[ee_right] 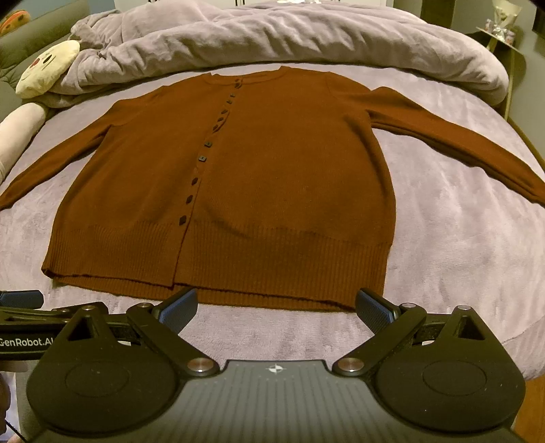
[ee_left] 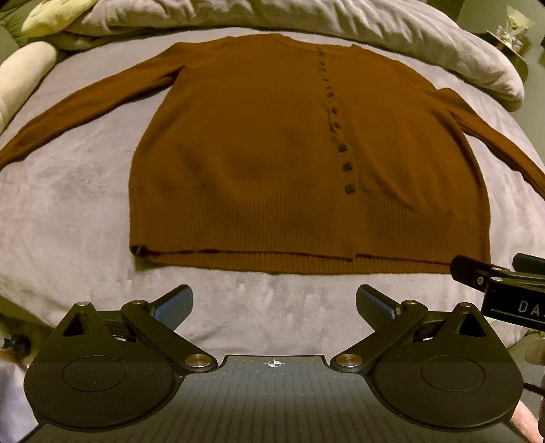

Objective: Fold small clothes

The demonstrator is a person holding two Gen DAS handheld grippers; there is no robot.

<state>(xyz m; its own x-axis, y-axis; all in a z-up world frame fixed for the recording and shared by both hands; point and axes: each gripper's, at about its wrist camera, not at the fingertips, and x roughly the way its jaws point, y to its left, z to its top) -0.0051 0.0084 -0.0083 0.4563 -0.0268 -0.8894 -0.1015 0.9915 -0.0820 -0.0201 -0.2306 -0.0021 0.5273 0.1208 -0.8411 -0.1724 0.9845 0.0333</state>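
A brown button-up cardigan (ee_left: 272, 153) lies flat and face up on the lilac bed cover (ee_left: 68, 211), both sleeves spread out to the sides. It also shows in the right wrist view (ee_right: 272, 177). My left gripper (ee_left: 274, 305) is open and empty, just short of the cardigan's ribbed hem. My right gripper (ee_right: 276, 306) is open and empty at the hem's near edge. The right gripper shows at the right edge of the left wrist view (ee_left: 500, 283). The left gripper shows at the left edge of the right wrist view (ee_right: 30, 306).
A bunched lilac duvet (ee_right: 289, 37) lies across the back of the bed. A cream plush pillow with a face (ee_right: 47, 68) sits at the back left. A small stand with trinkets (ee_right: 500, 30) is at the back right, off the bed.
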